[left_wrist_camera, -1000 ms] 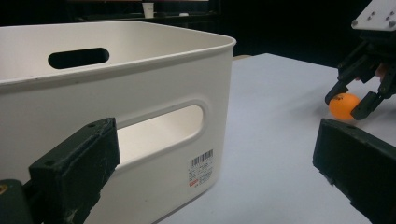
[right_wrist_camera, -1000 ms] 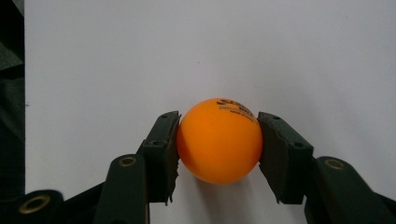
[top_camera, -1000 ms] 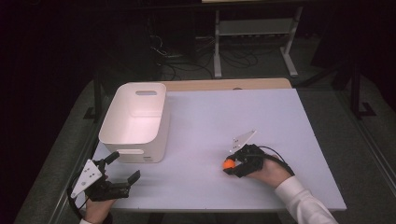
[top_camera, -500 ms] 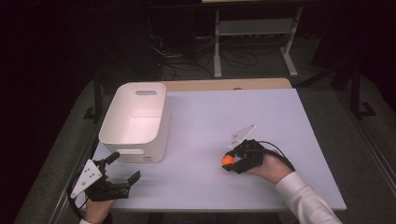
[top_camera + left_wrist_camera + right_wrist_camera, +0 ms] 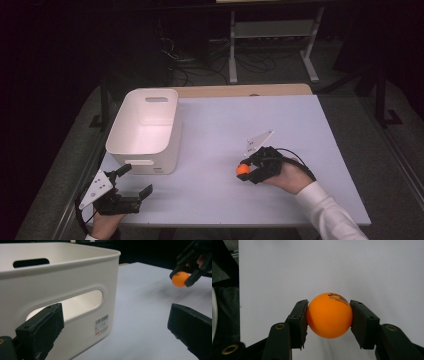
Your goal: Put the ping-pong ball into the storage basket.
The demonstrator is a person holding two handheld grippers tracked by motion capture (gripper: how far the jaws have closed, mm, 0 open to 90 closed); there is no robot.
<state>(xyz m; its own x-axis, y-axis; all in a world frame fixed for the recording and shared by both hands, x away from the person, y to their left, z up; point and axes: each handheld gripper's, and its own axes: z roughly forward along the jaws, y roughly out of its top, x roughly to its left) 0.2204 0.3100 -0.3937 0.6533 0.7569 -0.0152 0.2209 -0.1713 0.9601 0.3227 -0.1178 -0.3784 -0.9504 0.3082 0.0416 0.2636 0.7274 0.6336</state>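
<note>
A: Right gripper [image 5: 248, 168] jaws clamped on the orange ball [image 5: 329, 315], just above the table [image 5: 300, 120]; ball underside hidden.
B: Left gripper [image 5: 134, 181] jaws wide apart beside the white bin [image 5: 142, 131]; open table between.

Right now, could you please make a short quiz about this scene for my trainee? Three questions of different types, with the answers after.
1. True or false: the right claw is shut on the ball.
2. Multiple choice: where does the bin stand on the table?
A. On its left part, just beyond the left claw
B. On its right edge
C. Under the ball
3. Fill in: the jaws of the left claw are ____, with nothing between them.

Key
1. True: both jaws press the ball's sides.
2. A
3. open
</note>
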